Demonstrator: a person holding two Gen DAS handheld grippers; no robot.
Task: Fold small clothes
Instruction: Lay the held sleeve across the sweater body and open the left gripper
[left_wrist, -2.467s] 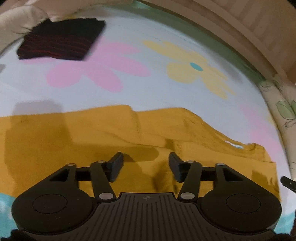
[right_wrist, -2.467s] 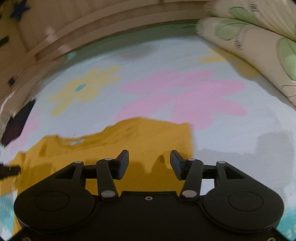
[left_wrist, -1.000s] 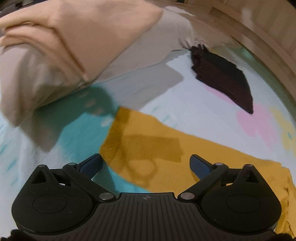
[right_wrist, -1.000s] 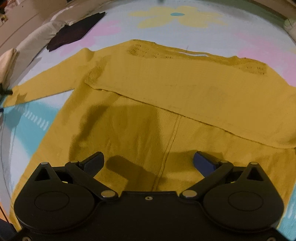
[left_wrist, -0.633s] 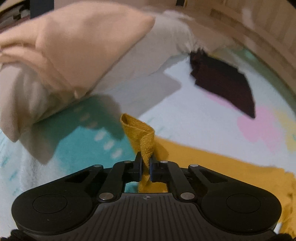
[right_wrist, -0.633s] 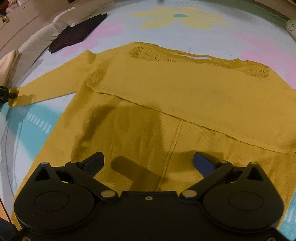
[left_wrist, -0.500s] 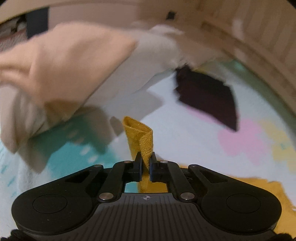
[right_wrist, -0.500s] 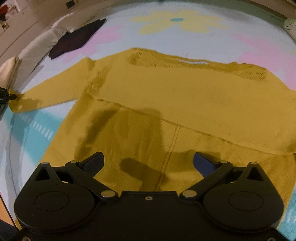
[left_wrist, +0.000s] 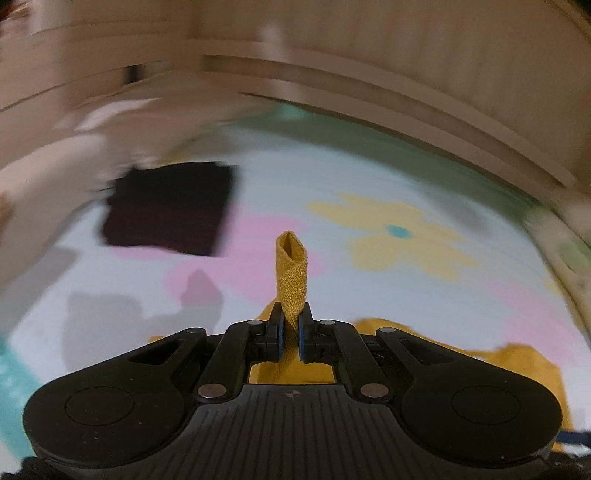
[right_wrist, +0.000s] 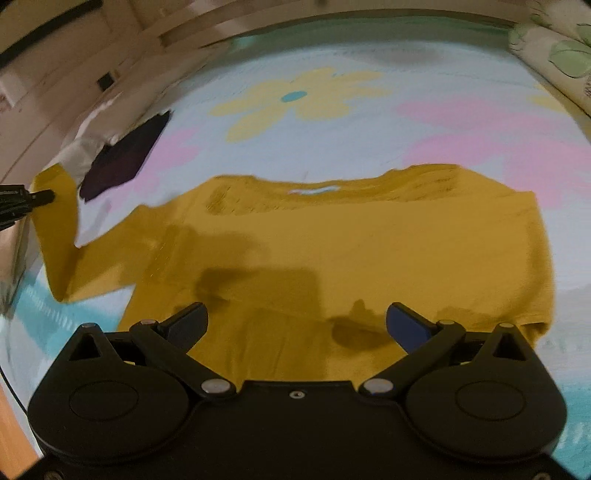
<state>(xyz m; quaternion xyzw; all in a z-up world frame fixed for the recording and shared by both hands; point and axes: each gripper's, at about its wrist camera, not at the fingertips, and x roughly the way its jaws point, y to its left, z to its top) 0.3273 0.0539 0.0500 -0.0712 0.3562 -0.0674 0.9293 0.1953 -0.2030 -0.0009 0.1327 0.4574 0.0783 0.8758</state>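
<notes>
left hand-held gripper (left_wrist: 291, 328) clamped on mustard sweater (right_wrist: 332, 243) sleeve cuff (left_wrist: 291, 273), right hand-held gripper (right_wrist: 295, 325) spread wide above sweater

Beyond the yellow sweater (right_wrist: 351, 251) the flowered sheet (right_wrist: 369, 140) lies bare; a dark folded cloth (right_wrist: 125, 158) blocks its far left corner.

You work on a bed under a pale blue sheet (right_wrist: 369, 147) printed with yellow and pink flowers. Beige panelled walls (left_wrist: 406, 48) curve behind it; a leaf-patterned pillow (right_wrist: 554, 40) sits at your right.
</notes>
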